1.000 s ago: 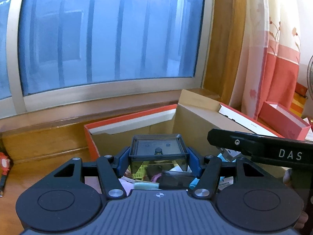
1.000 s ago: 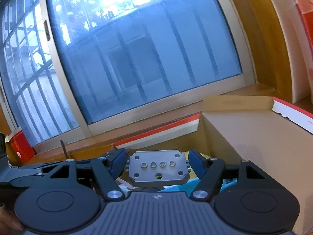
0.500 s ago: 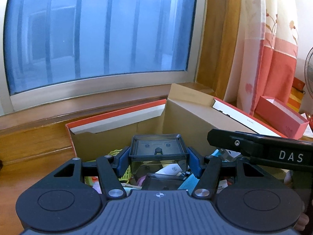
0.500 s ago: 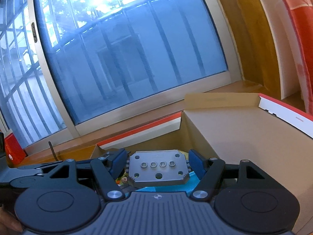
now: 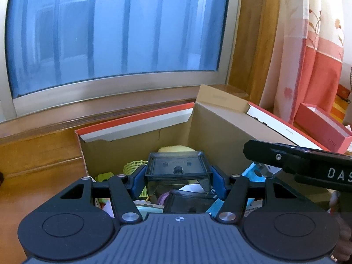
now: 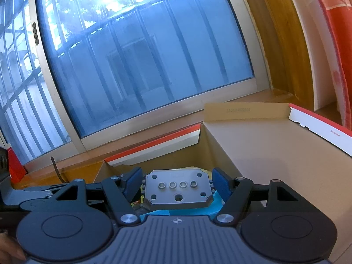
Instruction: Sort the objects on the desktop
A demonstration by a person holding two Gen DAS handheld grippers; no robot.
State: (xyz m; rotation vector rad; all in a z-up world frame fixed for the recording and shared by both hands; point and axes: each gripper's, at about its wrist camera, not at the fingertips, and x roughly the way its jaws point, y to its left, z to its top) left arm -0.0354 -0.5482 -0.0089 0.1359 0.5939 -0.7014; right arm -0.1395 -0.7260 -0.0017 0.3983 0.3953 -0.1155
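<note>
Left wrist view
Surface: a wooden desktop [image 5: 33, 189] is seen below a wooden sill and a wide barred window [image 5: 114, 35].
Room: a red and cream curtain [image 5: 312, 50] hangs at the right; one pink box [image 5: 321, 127] lies beneath it.
Cardboard box [image 5: 136, 147]: one, open, set on the desktop and filled with mixed items.
Left gripper [image 5: 178, 176]: closed on one smoky transparent case [image 5: 177, 168], which is pressed between the blue pads and held above the open box.
Second case: one more dark case [image 5: 189, 202] is seen lying in the box below.

Right wrist view
Surface: the same box [image 6: 253, 154] is seen under the window [image 6: 140, 52].
Right gripper [image 6: 177, 187]: closed on one grey block [image 6: 177, 189], held above the box; four round sockets are counted in a row on it.
</note>
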